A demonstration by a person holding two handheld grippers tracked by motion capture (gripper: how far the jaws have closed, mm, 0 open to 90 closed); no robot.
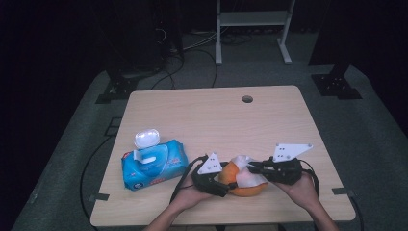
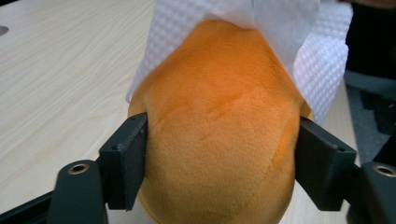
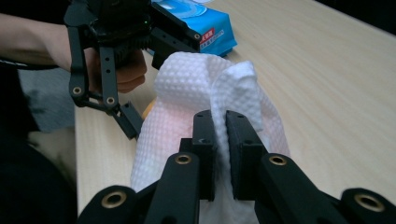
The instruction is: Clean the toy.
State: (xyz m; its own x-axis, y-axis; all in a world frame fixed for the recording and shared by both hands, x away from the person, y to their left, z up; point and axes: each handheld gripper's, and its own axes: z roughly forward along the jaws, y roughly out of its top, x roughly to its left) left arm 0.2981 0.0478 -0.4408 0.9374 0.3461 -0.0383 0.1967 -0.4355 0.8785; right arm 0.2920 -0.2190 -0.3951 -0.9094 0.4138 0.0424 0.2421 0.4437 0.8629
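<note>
Near edge of table (image 1: 202, 110), a little right of centre: orange plush (image 1: 238, 184) lying on the wood, white wipe (image 1: 248, 173) draped over its top and right side.

Left gripper (image 1: 222, 184) comes in from the plush's left. In the left gripper view both black jaws sit against the plush's (image 2: 219, 135) flanks, one each side, pads pressing into the fur; plush bulges between them. Jaws stand wide, clamped on the plush. Wipe (image 2: 303, 51) shows beyond, hanging over the far top of the plush.

Right gripper (image 1: 255, 167) comes in from the right, above the plush. In the right gripper view its jaws are nearly together with a raised fold of the wipe (image 3: 219, 93) pinched between the pads. The wipe spreads down and outward from the pinch, covering the plush; a sliver of orange shows at its left edge. Left gripper (image 3: 137, 123) appears farther off there, one jaw tip just beside the wipe's left side.

Blue wipes pack (image 1: 153, 164) lies on the table left of the grippers, well apart from the plush, its white lid flipped open.

Both hands rest low at the table's near edge.
</note>
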